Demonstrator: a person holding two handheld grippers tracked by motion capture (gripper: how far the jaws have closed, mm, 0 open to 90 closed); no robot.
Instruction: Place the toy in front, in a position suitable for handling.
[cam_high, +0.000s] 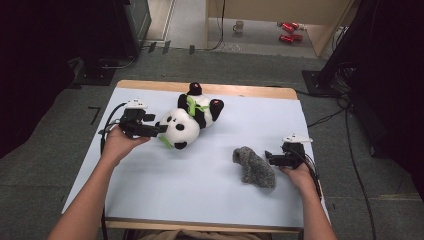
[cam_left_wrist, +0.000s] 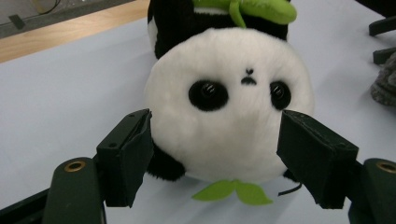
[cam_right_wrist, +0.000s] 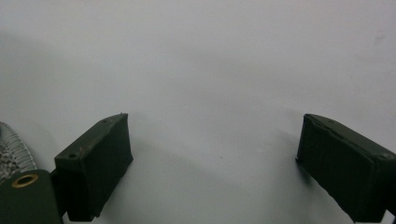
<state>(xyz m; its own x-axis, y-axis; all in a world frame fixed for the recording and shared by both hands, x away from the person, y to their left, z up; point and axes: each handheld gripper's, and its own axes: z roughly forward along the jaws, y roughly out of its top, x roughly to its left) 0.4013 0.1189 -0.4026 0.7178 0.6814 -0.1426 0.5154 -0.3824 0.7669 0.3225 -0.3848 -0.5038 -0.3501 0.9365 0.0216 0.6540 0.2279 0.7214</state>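
The table (cam_high: 150, 200), covered in a pale blue sheet, took up most of the space before the person. On its far left part lay a plush panda (cam_high: 192, 120) on its back, head toward the person, a green scarf about its neck. Nearer and to the right sat a grey furry lump (cam_high: 254, 167). The left gripper (cam_high: 161, 130) was held level at the panda's head; in the left gripper view its jaws stood wide to either side of the white face (cam_left_wrist: 229, 112), the pads close against the fur, though I could not tell whether they pressed it. The right gripper (cam_high: 269, 159) rested just beside the grey lump, its jaws spread wide over bare sheet, holding nothing.
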